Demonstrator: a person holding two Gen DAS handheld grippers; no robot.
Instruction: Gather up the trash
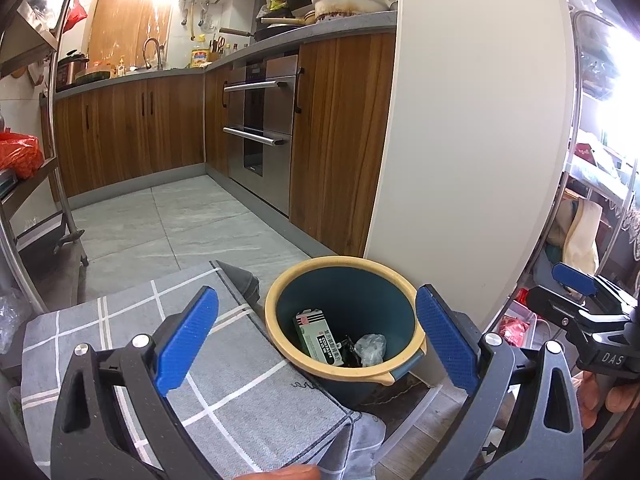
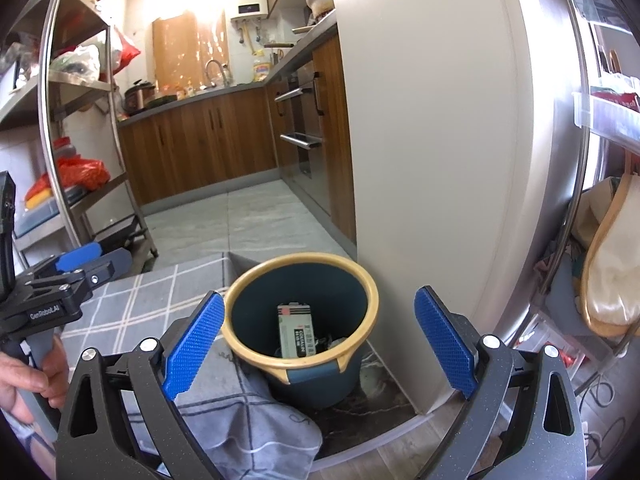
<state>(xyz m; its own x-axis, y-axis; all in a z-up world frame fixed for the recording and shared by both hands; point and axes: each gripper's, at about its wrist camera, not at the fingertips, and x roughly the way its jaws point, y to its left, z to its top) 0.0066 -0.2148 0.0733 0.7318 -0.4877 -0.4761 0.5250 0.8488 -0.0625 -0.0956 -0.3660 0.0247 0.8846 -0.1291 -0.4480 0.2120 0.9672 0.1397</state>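
Observation:
A dark blue trash bin with a yellow rim (image 1: 280,340) (image 2: 360,276) stands on the floor beside a white wall column. Inside lie a green and white carton (image 1: 316,340) (image 2: 295,336) and a crumpled clear wrapper (image 1: 370,348). My left gripper (image 1: 316,336) is open and empty, its blue pads either side of the bin from above. My right gripper (image 2: 318,336) is open and empty, also framing the bin. Each gripper shows at the edge of the other's view (image 1: 576,284) (image 2: 80,260).
A table with a grey checked cloth (image 1: 200,380) (image 2: 160,300) stands left of the bin. The white column (image 1: 472,140) is right behind the bin. Wooden kitchen cabinets and an oven (image 1: 260,132) lie beyond over grey floor tiles. Metal shelving (image 2: 80,140) stands at left.

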